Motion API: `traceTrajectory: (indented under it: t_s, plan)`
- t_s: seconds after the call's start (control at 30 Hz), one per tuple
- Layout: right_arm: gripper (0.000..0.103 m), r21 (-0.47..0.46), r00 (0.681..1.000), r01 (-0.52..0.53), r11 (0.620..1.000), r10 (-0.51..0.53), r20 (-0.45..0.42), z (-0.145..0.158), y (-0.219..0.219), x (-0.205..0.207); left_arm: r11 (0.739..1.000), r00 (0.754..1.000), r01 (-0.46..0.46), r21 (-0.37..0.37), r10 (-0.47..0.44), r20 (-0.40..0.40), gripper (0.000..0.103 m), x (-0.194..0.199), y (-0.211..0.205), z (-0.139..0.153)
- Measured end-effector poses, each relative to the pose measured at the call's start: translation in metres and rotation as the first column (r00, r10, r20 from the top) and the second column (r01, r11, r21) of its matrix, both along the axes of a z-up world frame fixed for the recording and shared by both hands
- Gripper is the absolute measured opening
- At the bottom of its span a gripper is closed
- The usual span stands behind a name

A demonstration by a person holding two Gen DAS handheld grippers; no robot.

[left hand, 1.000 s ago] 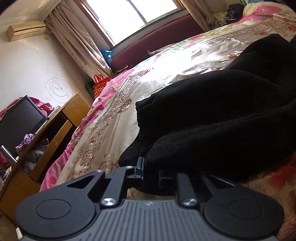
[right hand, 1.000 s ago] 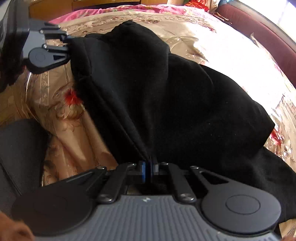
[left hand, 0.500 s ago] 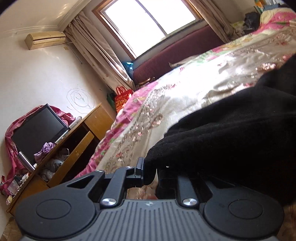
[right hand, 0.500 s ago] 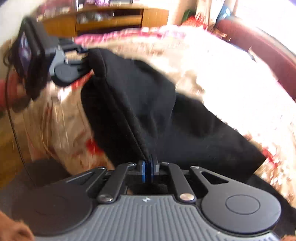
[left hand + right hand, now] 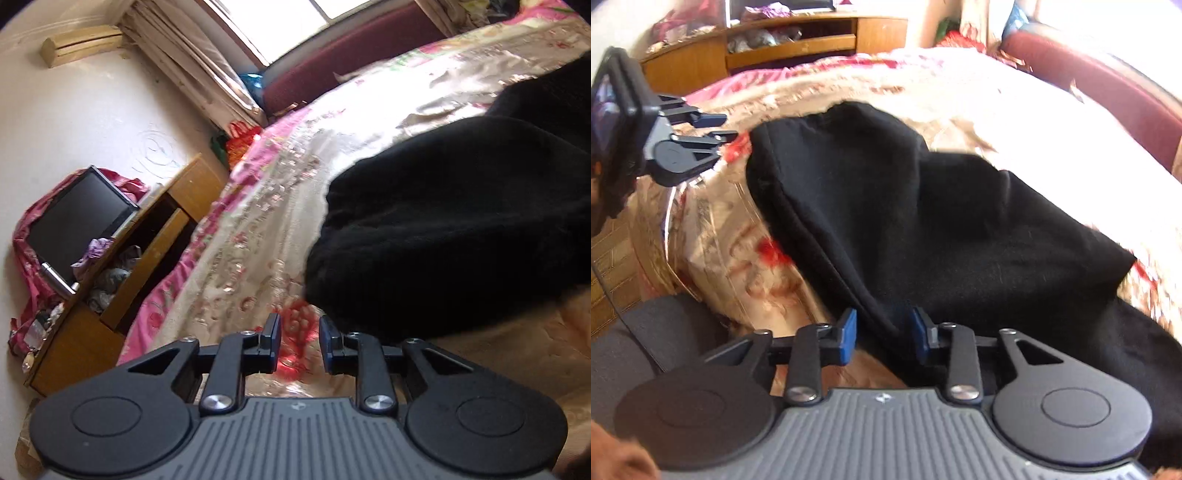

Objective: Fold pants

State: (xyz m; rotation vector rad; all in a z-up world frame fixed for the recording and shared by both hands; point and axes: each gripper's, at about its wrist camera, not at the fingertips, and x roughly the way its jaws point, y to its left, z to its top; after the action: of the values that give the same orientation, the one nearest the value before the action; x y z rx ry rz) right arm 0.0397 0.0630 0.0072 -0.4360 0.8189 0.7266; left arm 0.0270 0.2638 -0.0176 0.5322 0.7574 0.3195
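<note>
The black pants (image 5: 923,221) lie folded over on the floral bedspread; they also fill the right of the left wrist view (image 5: 461,221). My left gripper (image 5: 299,341) is open and empty, just left of the pants' folded edge; it also shows in the right wrist view (image 5: 716,129) at the pants' far corner. My right gripper (image 5: 884,338) is open, its jaws standing on either side of the near fold of the pants without pinching it.
The bedspread (image 5: 266,229) covers the bed. A wooden TV cabinet (image 5: 122,280) with a black television (image 5: 74,221) stands beside the bed. A dark red headboard (image 5: 1108,88) and a window lie beyond. A grey seat (image 5: 646,332) sits at the bed's near edge.
Both grippers were shut on the pants' edge and have opened. The lifted fold has dropped onto the bed, and the left gripper has drawn back from it.
</note>
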Motion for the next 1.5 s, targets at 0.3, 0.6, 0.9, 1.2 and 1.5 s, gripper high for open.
traceTrajectory:
  t_s: [0.3,0.6,0.9,1.2,1.5]
  plan:
    - [0.034,0.134,0.951,0.306,0.943,-0.308,-0.005,0.035,-0.108,0.019,0.997,0.999,0.038,0.074,-0.038,-0.005,0.045,-0.008,-0.05,0.011]
    - [0.035,0.243,0.603,0.795,0.556,-0.77,-0.208,0.023,-0.289,0.071,0.913,0.916,0.399,-0.081,-0.392,0.087,0.053,0.005,-0.175,0.047]
    - [0.038,0.37,0.381,0.904,0.215,-0.798,-0.466,-0.026,-0.394,0.108,0.732,0.749,0.658,-0.175,-0.661,0.049,0.055,0.037,-0.312,0.022]
    - [0.038,0.447,0.347,0.889,0.103,-0.786,-0.511,-0.038,-0.413,0.12,0.689,0.705,0.698,-0.195,-0.709,0.015,0.061,0.052,-0.367,0.002]
    - [0.006,0.472,0.395,0.867,0.161,-0.799,-0.453,-0.01,-0.419,0.121,0.688,0.703,0.706,-0.167,-0.71,0.047,0.074,0.041,-0.391,0.008]
